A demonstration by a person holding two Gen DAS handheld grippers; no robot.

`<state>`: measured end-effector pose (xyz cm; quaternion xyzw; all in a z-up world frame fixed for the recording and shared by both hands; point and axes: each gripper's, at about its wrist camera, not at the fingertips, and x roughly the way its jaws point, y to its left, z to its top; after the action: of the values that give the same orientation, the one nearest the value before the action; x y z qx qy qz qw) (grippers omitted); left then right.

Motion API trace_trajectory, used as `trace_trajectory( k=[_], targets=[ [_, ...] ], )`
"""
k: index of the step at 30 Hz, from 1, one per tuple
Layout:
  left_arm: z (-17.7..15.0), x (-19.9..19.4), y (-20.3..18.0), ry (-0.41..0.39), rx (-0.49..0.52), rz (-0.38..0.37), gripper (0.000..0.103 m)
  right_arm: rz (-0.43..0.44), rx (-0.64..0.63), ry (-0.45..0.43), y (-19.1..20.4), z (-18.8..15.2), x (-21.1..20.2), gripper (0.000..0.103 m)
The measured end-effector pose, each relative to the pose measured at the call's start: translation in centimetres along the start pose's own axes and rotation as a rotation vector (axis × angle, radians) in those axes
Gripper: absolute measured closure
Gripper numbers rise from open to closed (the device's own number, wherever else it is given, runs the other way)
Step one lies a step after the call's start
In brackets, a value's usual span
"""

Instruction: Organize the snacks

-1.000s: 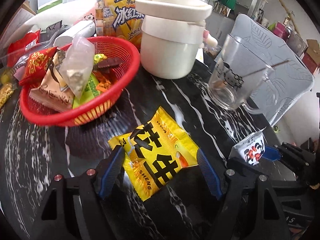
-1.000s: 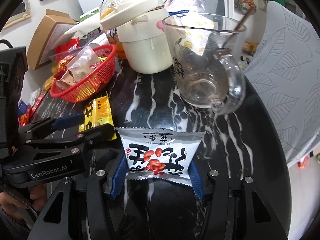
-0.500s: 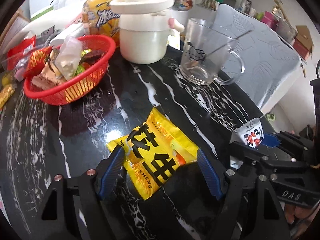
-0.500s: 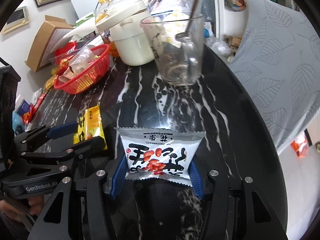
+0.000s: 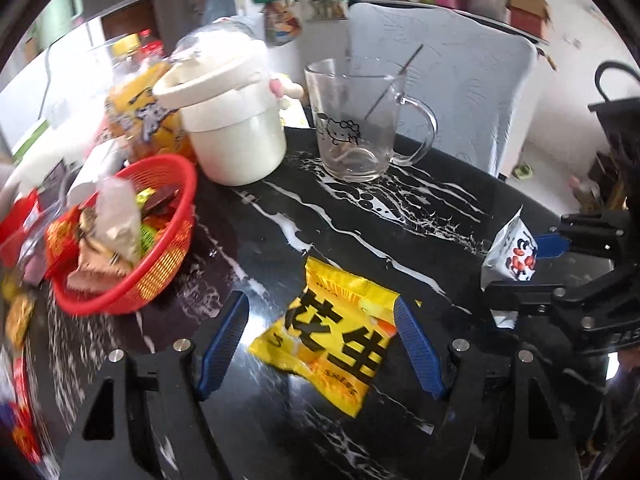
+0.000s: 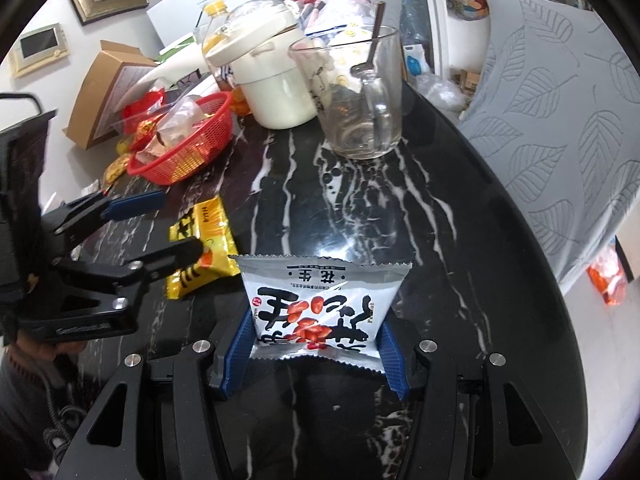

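Gripping the silver peanut packet, right gripper is mid-task; left gripper straddles the yellow peanut packet unclenched, red basket part-filled ahead-left.

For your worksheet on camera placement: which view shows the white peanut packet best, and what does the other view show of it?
The right wrist view: the white peanut packet faces the camera, print readable, clamped between the right tool's blue pads. The left wrist view catches the packet only small and edge-on at the far right.
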<state>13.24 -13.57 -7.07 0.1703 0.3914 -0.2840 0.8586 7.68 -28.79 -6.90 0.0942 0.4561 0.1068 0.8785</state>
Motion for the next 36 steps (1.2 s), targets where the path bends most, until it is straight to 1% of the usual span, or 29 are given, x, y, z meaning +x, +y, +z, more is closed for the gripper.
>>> trace_trajectory(
  k=[2, 4, 5, 7, 8, 14, 15, 18, 19, 22, 23, 25, 26, 27, 28, 30, 36],
  targets=[
    [0.1, 1.0, 0.3, 0.021, 0.009, -0.053, 0.029, 0.001, -0.005, 0.004, 0.3, 0.0, 0.1, 0.048],
    [0.1, 2.1, 0.7, 0.061, -0.006, -0.103, 0.029, -0.002, -0.013, 0.01, 0.7, 0.0, 0.3, 0.048],
    [0.0, 2.2, 0.9, 0.068, -0.017, -0.135, 0.029, -0.004, -0.017, 0.012, 0.9, 0.1, 0.3, 0.048],
    [-0.2, 2.0, 1.1, 0.076, -0.025, -0.173, 0.029, -0.004, -0.023, 0.013, 1.2, 0.1, 0.3, 0.047],
    [-0.3, 1.9, 1.0, 0.083, -0.026, -0.185, 0.029, -0.003, -0.026, 0.014, 1.3, 0.2, 0.3, 0.047],
    [-1.7, 1.2, -0.2, 0.112, -0.023, -0.202, 0.029, 0.005, -0.039, 0.027, 1.8, 0.2, 0.7, 0.047],
    [-1.9, 1.1, -0.5, 0.115, -0.021, -0.19, 0.029, 0.004, -0.042, 0.031, 1.9, 0.2, 0.8, 0.047],
    [-2.0, 1.4, -1.1, 0.123, -0.021, -0.123, 0.029, 0.005, -0.042, 0.038, 1.9, 0.0, 1.0, 0.047],
    [-2.0, 1.6, -1.1, 0.125, -0.029, -0.114, 0.029, 0.004, -0.041, 0.039, 1.8, 0.0, 1.1, 0.047],
    [-1.8, 1.5, -0.9, 0.112, -0.08, -0.122, 0.029, 0.0, -0.034, 0.04, 1.7, -0.1, 1.0, 0.047],
    [-1.8, 1.5, -0.8, 0.109, -0.092, -0.113, 0.029, -0.001, -0.031, 0.04, 1.6, -0.1, 1.0, 0.047],
    [-1.7, 1.6, -0.7, 0.102, -0.118, -0.067, 0.029, -0.005, -0.028, 0.038, 1.5, -0.1, 0.9, 0.047],
    [-1.7, 1.8, -0.7, 0.095, -0.136, -0.047, 0.031, -0.008, -0.027, 0.037, 1.5, -0.1, 0.9, 0.047],
    [-1.8, 1.7, -0.5, 0.082, -0.154, -0.046, 0.041, -0.011, -0.026, 0.038, 1.4, -0.1, 0.8, 0.047],
    [-1.9, 1.5, -0.4, 0.073, -0.161, -0.043, 0.042, -0.012, -0.025, 0.038, 1.4, -0.1, 0.8, 0.047],
    [-2.1, 1.2, -0.4, 0.08, -0.171, -0.041, 0.045, -0.011, -0.024, 0.039, 1.4, -0.1, 0.9, 0.047],
    [-3.4, -0.4, -0.1, 0.104, -0.241, -0.038, 0.045, 0.005, -0.037, 0.043, 1.8, -0.2, 1.1, 0.047]
  ],
)
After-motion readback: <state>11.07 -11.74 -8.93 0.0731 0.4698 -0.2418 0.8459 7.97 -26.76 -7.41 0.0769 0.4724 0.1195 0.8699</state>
